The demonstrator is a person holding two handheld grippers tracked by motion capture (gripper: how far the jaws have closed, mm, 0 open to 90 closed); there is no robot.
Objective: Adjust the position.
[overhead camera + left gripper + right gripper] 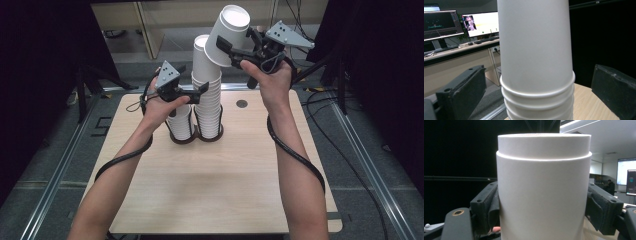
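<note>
Dark curtains close off both sides of the light wooden table (220, 190), with desks and lit monitors (480, 23) behind it. Near the table's far edge I see a tall stack of white paper cups (207, 95), mouths down, and a short stack (181, 122) just beside it on the left. My left gripper (192, 95) sits at mid-height of the tall stack, its jaws spread to either side of the cups with clear gaps in the left gripper view, so it is released. My right gripper (237, 47) is raised above and to the right of the tall stack, clenched on a single white cup (227, 35) held tilted in the air; in the right gripper view both pads (596, 207) press against the cup's wall.
</note>
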